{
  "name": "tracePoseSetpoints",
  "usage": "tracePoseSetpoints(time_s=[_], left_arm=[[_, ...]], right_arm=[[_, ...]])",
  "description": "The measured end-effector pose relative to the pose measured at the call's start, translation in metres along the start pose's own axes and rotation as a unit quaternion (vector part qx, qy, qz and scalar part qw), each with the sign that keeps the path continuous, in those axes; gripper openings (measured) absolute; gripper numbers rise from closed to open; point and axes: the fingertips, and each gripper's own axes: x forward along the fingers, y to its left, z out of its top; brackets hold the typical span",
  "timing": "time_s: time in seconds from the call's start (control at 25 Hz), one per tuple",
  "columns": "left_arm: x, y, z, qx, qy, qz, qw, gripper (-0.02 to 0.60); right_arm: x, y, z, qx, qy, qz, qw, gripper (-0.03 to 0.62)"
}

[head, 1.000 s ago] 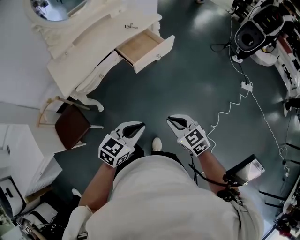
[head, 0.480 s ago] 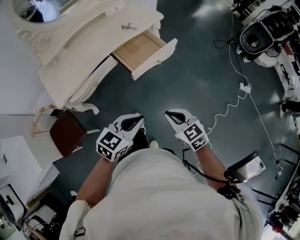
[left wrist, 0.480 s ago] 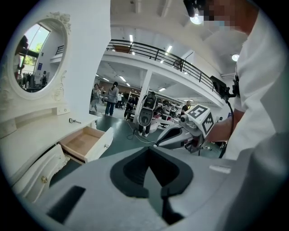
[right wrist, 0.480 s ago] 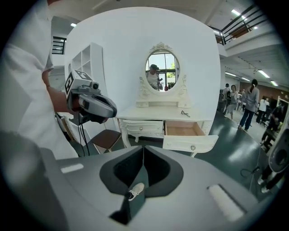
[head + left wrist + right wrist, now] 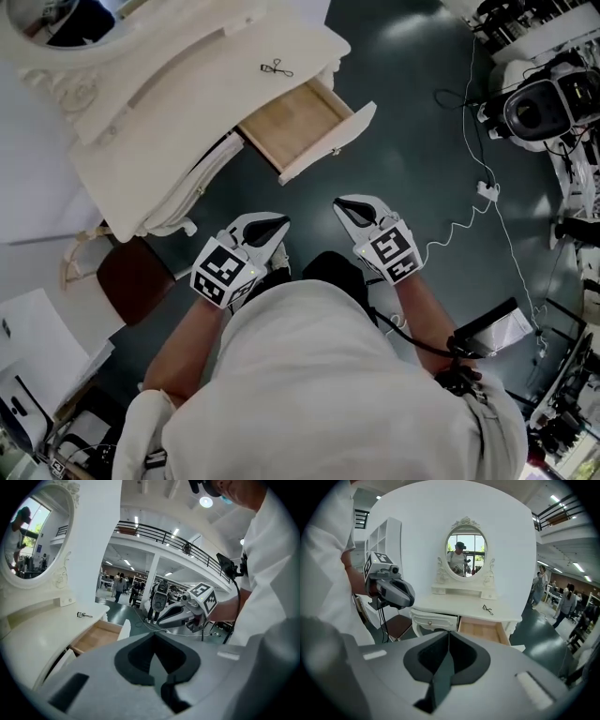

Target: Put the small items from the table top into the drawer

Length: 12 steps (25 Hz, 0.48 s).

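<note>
A small black eyelash-curler-like item (image 5: 276,67) lies on the white dressing table (image 5: 169,103), just behind the open wooden drawer (image 5: 302,124). The drawer's visible part is bare. My left gripper (image 5: 276,225) and right gripper (image 5: 344,205) hang side by side before the person's body, well short of the table, over the dark floor. Both are shut with nothing in them. The right gripper view shows its jaws (image 5: 447,660) meeting, with the item (image 5: 488,609) and drawer (image 5: 481,631) ahead. The left gripper view shows the item (image 5: 84,615) and drawer (image 5: 96,637) at left.
An oval mirror (image 5: 465,555) tops the dressing table. A brown stool (image 5: 136,277) stands left of the grippers beside the table's leg. A white cable (image 5: 469,214) winds over the floor at right, near machines (image 5: 544,103) and a dark case (image 5: 492,328).
The dressing table and open drawer have come nearer and sit larger in the head view. Both grippers stay held side by side before the body, jaws together.
</note>
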Motion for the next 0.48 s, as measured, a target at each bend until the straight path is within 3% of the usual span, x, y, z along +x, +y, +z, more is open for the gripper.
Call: tracePoseSetpoints(time_s=[0.24, 0.48], left_arm=[[0.007, 0.046, 0.02, -0.009, -0.009, 0.021, 0.9997, -0.002], [0.025, 0.092, 0.039, -0.032, -0.021, 0.073, 0.9966, -0.002]], right_arm=[[0.043, -0.053, 0.03, -0.027, 0.004, 0.003, 1.0, 0.02], [0.099, -0.126, 0.047, -0.065, 0.011, 0.03, 0.997, 0.031]])
